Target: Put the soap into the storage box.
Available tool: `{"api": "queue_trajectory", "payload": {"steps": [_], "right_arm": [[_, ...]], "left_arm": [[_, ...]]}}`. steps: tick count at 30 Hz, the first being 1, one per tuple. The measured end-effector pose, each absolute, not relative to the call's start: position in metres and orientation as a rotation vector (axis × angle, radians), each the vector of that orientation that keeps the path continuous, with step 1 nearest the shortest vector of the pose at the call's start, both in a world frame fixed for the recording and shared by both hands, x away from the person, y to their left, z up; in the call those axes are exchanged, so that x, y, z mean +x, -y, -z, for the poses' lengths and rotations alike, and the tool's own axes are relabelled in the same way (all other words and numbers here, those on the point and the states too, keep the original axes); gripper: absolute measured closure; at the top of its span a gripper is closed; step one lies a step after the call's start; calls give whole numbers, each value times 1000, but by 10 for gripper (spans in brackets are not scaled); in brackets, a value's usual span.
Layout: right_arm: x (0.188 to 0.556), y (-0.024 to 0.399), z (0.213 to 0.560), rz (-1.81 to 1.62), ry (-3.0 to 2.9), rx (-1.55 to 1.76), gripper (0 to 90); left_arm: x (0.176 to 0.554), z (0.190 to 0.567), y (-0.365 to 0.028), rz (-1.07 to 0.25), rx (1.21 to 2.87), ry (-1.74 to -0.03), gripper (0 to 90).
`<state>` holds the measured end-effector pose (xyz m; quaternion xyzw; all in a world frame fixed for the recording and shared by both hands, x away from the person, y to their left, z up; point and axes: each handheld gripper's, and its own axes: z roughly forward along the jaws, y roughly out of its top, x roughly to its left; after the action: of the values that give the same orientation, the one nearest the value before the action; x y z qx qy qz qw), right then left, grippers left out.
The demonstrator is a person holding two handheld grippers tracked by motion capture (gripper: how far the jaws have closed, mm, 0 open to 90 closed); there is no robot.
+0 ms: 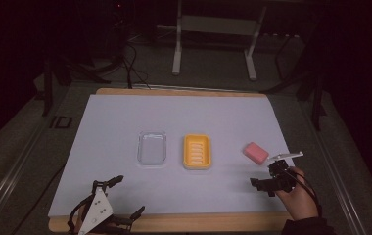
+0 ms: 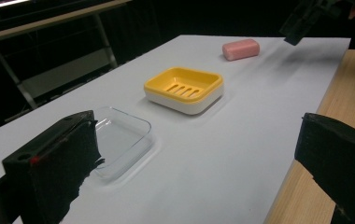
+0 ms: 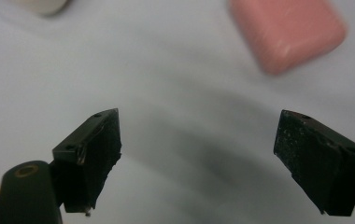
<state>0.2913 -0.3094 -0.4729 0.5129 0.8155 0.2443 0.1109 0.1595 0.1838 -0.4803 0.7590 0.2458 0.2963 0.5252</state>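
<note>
A pink soap bar (image 1: 255, 152) lies on the white sheet (image 1: 174, 117), right of a yellow slotted soap dish (image 1: 197, 152) and a clear plastic tray (image 1: 152, 148). My right gripper (image 1: 267, 175) hovers just in front of the soap, open, with nothing between its jaws. In the right gripper view the soap bar (image 3: 287, 30) sits ahead and to the right of my right gripper (image 3: 203, 149), apart from it. My left gripper (image 1: 129, 196) rests open at the table's near left edge. Its own view shows my left gripper (image 2: 194, 158), the clear tray (image 2: 119, 140), the yellow dish (image 2: 185, 88) and the soap (image 2: 241, 49).
A wooden board (image 1: 174, 221) edges the white sheet at the front and back. A white-legged stand (image 1: 213, 39) is on the floor beyond the table. The surroundings are dark. Bare sheet lies between the dish and the soap.
</note>
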Motion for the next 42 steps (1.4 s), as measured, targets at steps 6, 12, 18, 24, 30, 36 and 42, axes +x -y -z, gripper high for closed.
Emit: {"api": "queue_trajectory", "payload": {"steps": [6, 12, 18, 24, 30, 36, 42], "right_arm": [[295, 315, 472, -646, -2481, 1561, 148], [298, 318, 470, -512, -2605, 1576, 148], [300, 321, 473, -385, -2708, 1554, 148], [300, 322, 474, -292, -2763, 1498, 148], [307, 330, 470, -240, -2850, 1470, 149], [312, 340, 464, -112, -2949, 1330, 152], [325, 353, 457, -67, -2956, 1309, 152]], "left_arm": [[160, 480, -185, -709, 1809, -592, 5], [160, 480, -185, -710, 1814, -588, 5], [160, 481, -184, -702, 1822, -590, 5], [160, 481, -183, -698, 1824, -587, 5], [160, 481, -183, -699, 1820, -590, 4], [160, 481, -183, -697, 1822, -589, 5], [160, 481, -182, -696, 1823, -589, 5]]}}
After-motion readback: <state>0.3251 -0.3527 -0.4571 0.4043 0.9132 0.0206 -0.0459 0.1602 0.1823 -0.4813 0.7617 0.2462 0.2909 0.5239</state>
